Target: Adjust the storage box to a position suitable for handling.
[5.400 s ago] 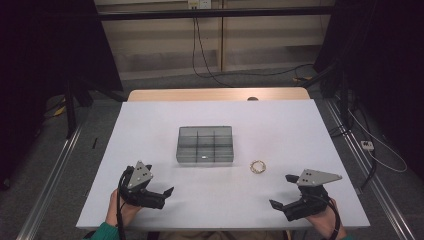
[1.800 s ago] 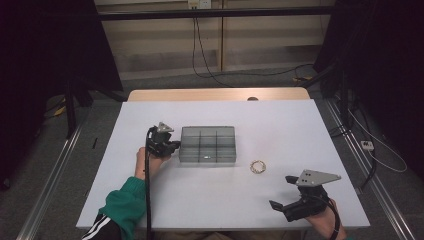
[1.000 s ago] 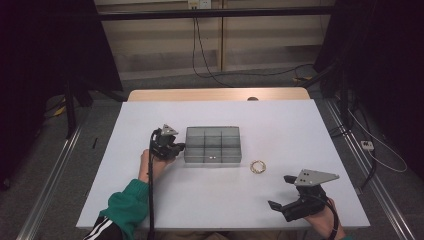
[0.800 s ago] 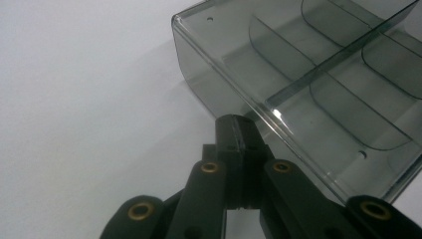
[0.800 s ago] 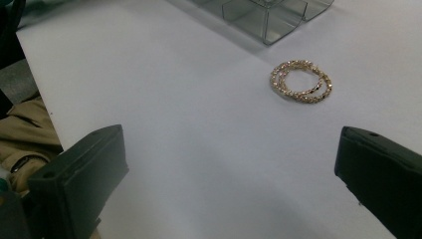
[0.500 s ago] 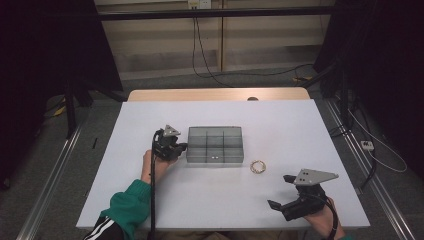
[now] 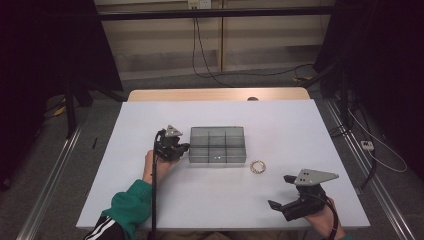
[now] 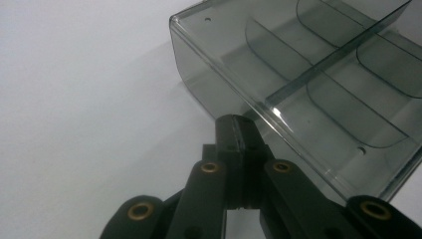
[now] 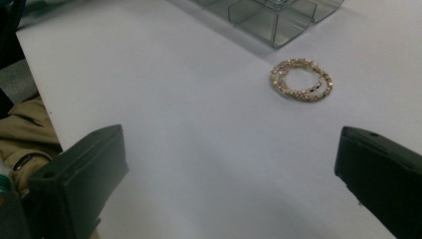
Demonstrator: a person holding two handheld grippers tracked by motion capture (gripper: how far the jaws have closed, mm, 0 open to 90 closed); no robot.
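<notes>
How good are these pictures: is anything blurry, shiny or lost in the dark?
High view: the white table is evenly lit, while the room around it sinks into dark. Left gripper view: the clear divided box shows a small glint on its wall and casts a soft shadow; the shut left gripper looks sharp. Right gripper view: the gold bracelet is fairly crisp, the near jaws soft.

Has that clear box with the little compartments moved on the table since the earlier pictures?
Yes. The clear box has slid to the right, nearer the gold bracelet, which has stayed put. The shut left gripper rests at its left wall.
</notes>
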